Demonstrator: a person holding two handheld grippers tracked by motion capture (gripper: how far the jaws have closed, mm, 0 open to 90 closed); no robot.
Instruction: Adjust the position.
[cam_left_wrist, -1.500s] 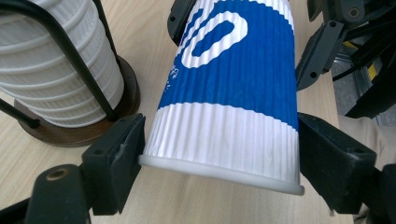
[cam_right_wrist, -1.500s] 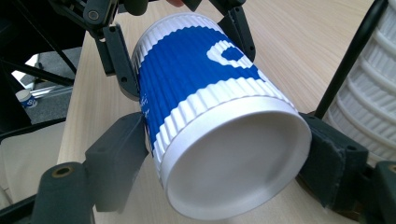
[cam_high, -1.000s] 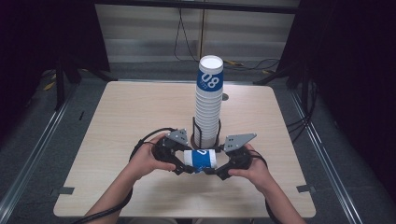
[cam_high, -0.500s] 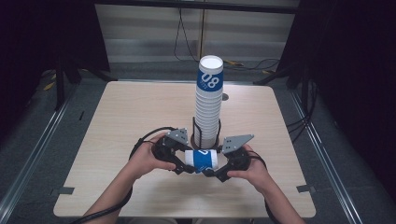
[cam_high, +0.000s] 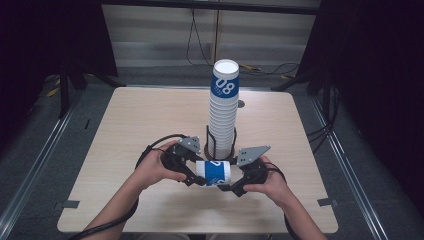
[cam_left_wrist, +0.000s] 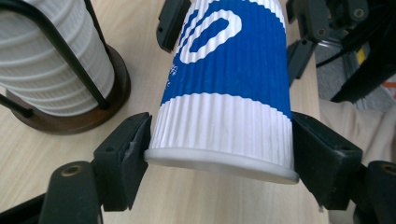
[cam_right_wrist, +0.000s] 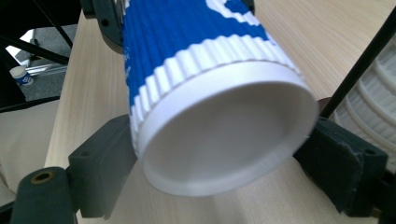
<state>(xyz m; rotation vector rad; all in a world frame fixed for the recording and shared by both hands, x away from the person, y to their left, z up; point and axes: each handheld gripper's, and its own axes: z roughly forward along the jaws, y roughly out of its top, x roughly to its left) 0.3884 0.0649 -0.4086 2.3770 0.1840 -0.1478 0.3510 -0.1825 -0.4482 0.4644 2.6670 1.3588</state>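
Now the left claw (cam_left_wrist: 219, 154) clamps the blue-and-white cup (cam_high: 214, 172), held sideways above the tabletop (cam_high: 130, 120) before the cup stack (cam_high: 223, 115); the right claw (cam_right_wrist: 224, 163) has just been opening off its rim, completing a handover.

Ribbed blue-and-white paper cup (cam_high: 213, 173), white cup stack (cam_high: 223, 116) with blue band, pale wood-grain counter (cam_high: 145, 117), black jaws

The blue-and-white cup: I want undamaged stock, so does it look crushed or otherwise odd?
No dents show on the cup. It lies sideways above the table, clamped near one end by the left hand-held gripper; the right hand-held gripper has just been opening around the other end.
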